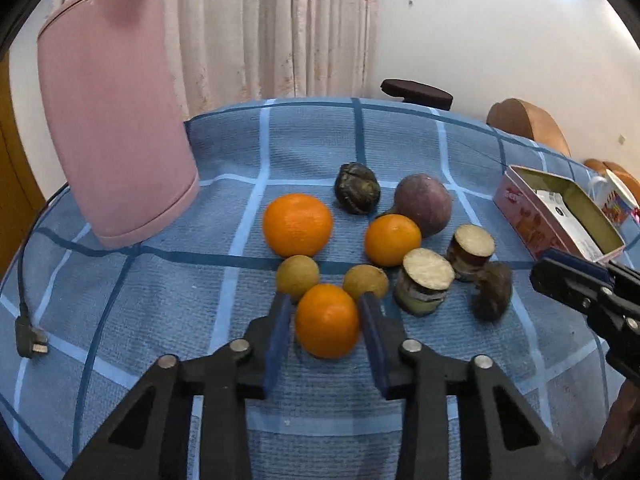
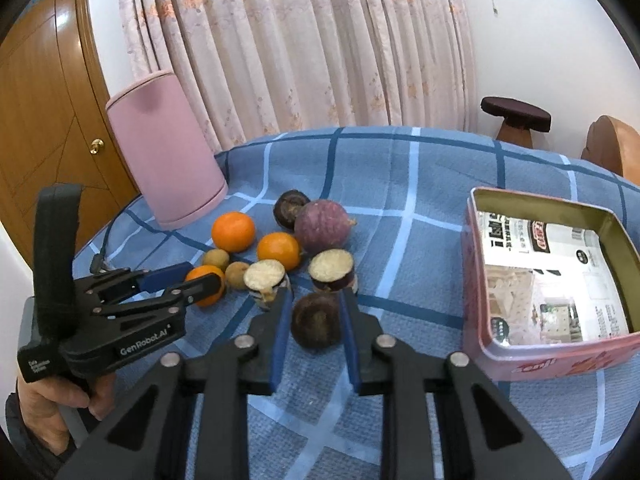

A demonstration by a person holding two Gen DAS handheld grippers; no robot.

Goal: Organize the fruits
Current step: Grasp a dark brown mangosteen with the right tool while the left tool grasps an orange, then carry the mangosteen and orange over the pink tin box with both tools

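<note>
On the blue cloth | I'm clamping left gripper (image 1: 326,312) on nearest orange (image 1: 327,321), right gripper (image 2: 314,308) probably pinching dark fruit (image 2: 316,320) | both round, risking slipping and rolling toward tin (image 2: 476,280)

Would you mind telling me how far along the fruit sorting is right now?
Nothing looks sorted yet: the pink tin holds only printed paper. In hand, the left gripper is shut on an orange, and the right gripper is shut on a dark round fruit. Left on the tablecloth are two more oranges, two small tan fruits, two cut pieces and other dark fruits.
</note>
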